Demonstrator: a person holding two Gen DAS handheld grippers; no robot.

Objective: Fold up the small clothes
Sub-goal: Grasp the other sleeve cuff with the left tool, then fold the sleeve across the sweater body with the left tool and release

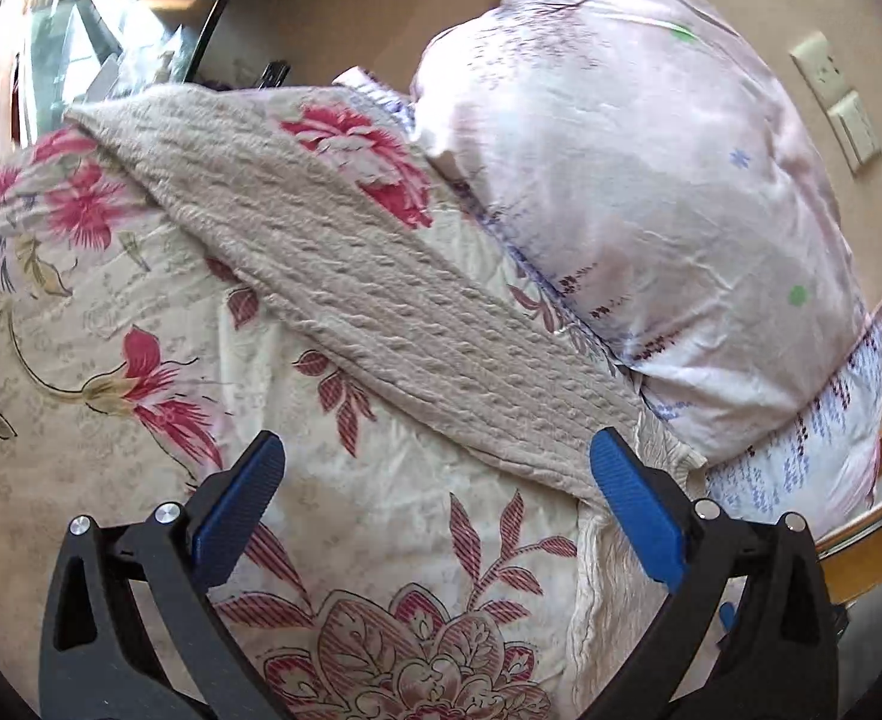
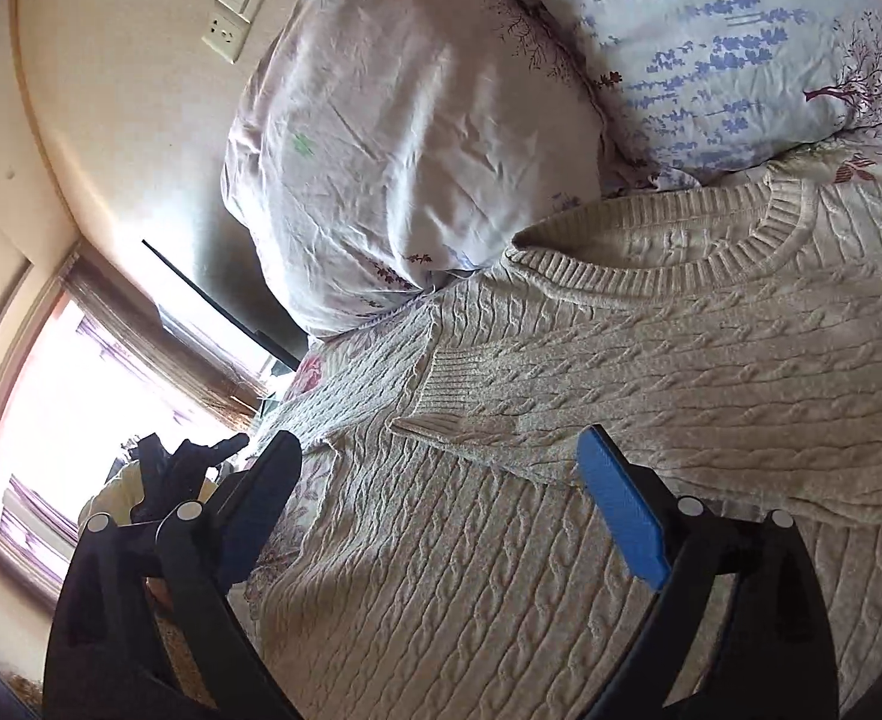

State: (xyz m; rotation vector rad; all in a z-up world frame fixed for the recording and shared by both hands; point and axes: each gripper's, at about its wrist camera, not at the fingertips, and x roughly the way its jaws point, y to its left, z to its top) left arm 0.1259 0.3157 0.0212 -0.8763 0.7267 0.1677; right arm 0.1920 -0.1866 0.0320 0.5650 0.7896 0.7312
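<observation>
Beige cable-knit sweater (image 2: 651, 360) spread flat on a flowered bedsheet (image 1: 381, 540), neckline close to the pillows. One sleeve (image 2: 561, 408) already laid across the chest, cuff pointing toward the window side. Seen from the left wrist as a long knit strip (image 1: 381, 300) running diagonally over the sheet, up against a pale pink pillow (image 1: 621, 150).

Left gripper (image 1: 435, 480) wide open, holding nothing, above the sheet just beside the lower edge of the knit strip; right blue pad (image 1: 633, 504) at the very border of the knit, contact hard to judge. Right gripper (image 2: 435, 480) also wide open and empty, above the body of the sweater, with the folded sleeve just ahead of the pads.

Possible trouble from here:
- Pinching sheet together with knit, since the left pads sit mostly over the bedsheet and both fabrics are soft and loose.
- Catching only the top layer near the sleeve, so that the folded sleeve slides off the chest when lifted.
- Pulling unevenly, because thick knit stretches and drags on the wrinkled sheet, giving a crooked fold.
- Pushing the collar under the pillows, as little free room is left on that side.
</observation>
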